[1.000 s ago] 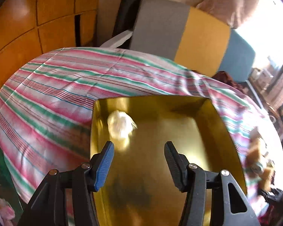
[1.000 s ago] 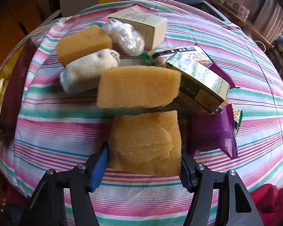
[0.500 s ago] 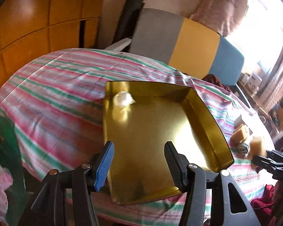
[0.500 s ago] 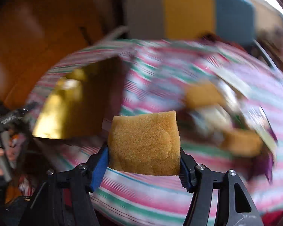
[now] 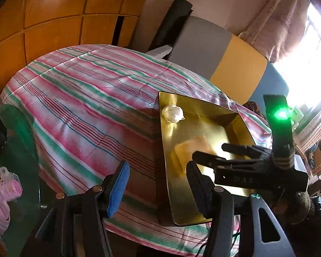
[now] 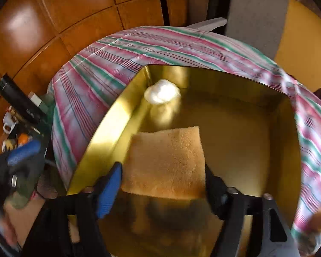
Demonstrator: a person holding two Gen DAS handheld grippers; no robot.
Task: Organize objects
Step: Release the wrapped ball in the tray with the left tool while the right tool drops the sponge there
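Note:
A gold tray (image 5: 205,126) (image 6: 235,128) lies on the striped tablecloth (image 5: 85,98). A white wrapped ball (image 5: 173,113) (image 6: 162,91) sits in its far left corner. My right gripper (image 6: 161,182) (image 5: 209,151) hangs over the tray with its jaws opening. A yellow sponge (image 6: 167,162) (image 5: 190,150) lies between them over the tray floor, and a thin gap shows at the blue pad. My left gripper (image 5: 158,188) stands open and empty near the table's front edge, left of the tray. In the right wrist view its blue pad shows blurred at the far left.
A chair (image 5: 224,53) with grey, yellow and blue panels stands behind the table. Wooden cabinet doors (image 5: 53,21) fill the back left. A green glass side table (image 5: 19,132) at the left bears a dark flask, pink curlers (image 5: 8,184) and mugs (image 6: 8,126).
My right gripper carried the sponge from the pile across to above the gold tray, and its jaws widened. My left gripper drew back and leftward, so the tray now sits to its right.

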